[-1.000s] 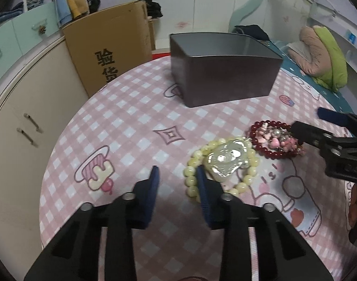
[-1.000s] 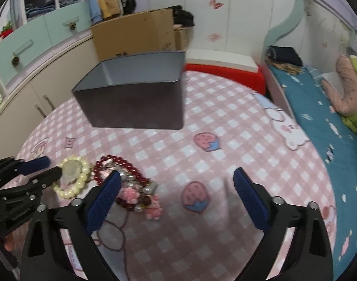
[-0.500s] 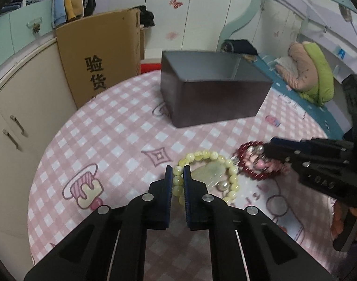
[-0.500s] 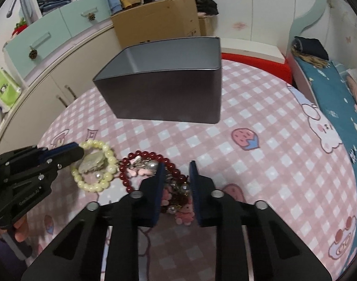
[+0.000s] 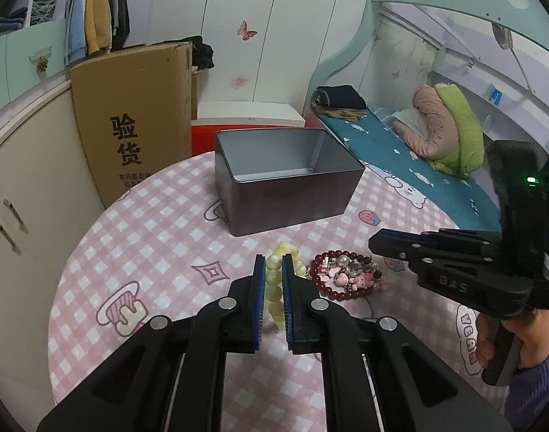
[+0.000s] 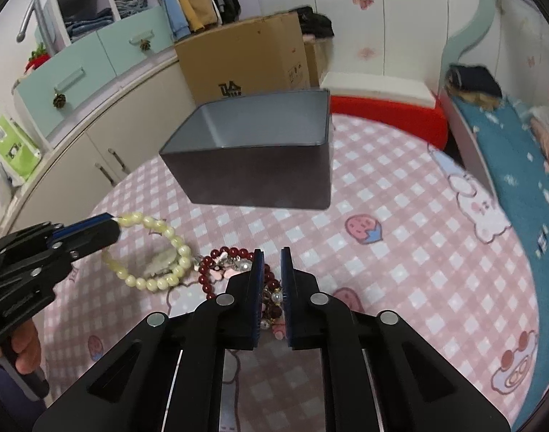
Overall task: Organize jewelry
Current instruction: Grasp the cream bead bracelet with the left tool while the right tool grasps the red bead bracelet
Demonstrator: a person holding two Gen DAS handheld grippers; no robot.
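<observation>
Your left gripper jaws clamp the pale-green bead bracelet; your right gripper jaws pinch the dark-red charm bracelet on the counter.

Your left gripper was matt black plastic, its fingers faced with ribbed blue pads; screw heads shone as bright metal. The yellow bead bracelet you held looked glossy and translucent, like polished stone or glass, with a pale smooth pendant. Your right gripper had the same finish. The red bead bracelet was glossy dark red, mixed with pearly beads and pink charms. The tin box was metal: satin dark outside, brushed silver-grey inside. The surface wore a smooth, faintly sheened pink checked cover. The cardboard box was matt brown.
</observation>
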